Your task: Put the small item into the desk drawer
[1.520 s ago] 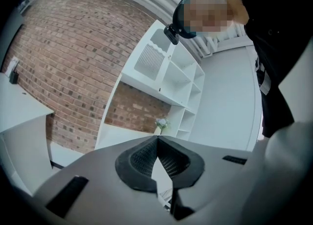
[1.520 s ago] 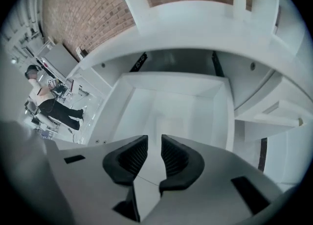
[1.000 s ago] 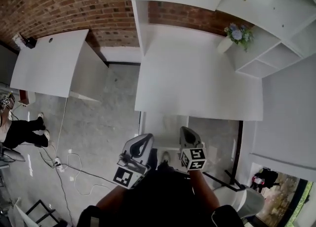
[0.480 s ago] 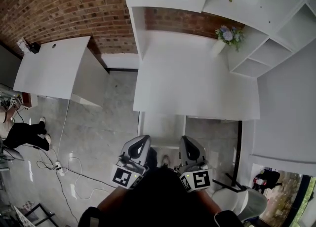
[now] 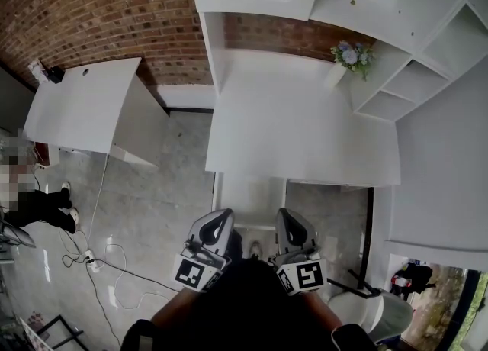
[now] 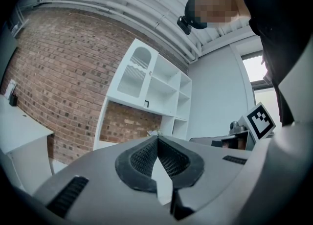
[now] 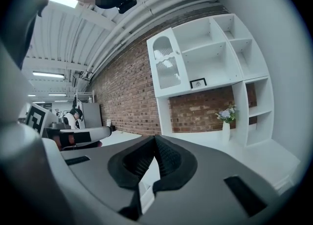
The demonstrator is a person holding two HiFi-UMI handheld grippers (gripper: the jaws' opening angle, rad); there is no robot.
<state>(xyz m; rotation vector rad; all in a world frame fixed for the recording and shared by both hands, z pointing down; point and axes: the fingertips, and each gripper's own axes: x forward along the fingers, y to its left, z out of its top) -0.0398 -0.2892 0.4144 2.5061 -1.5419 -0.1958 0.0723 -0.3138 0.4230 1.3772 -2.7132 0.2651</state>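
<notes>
- The head view looks steeply down on a white table (image 5: 305,128) standing against a brick wall (image 5: 99,6).
- The left claw (image 5: 222,217) and right claw (image 5: 287,217) are held side by side, close to the person's body, out in front of the table's near edge and above the floor (image 5: 152,204).
- In the left gripper view, the left claw (image 6: 157,139) has its jaws pressed together with nothing between them.
- In the right gripper view, the right claw (image 7: 154,138) is closed the same way, tips meeting, and it too is empty.
- A white drawer unit (image 5: 250,198) sits at the table's front edge, towards its left end, just beyond the two claws. Whether a drawer is pulled out cannot be told.
- The small item cannot be made out in any view.
- A white vase (image 5: 336,73) of flowers stands at the table's far right corner, beside white shelves (image 5: 412,75).
- A second table (image 5: 84,101) stands well apart to the left.
- Cables (image 5: 114,259) trail across the floor on the left.
</notes>
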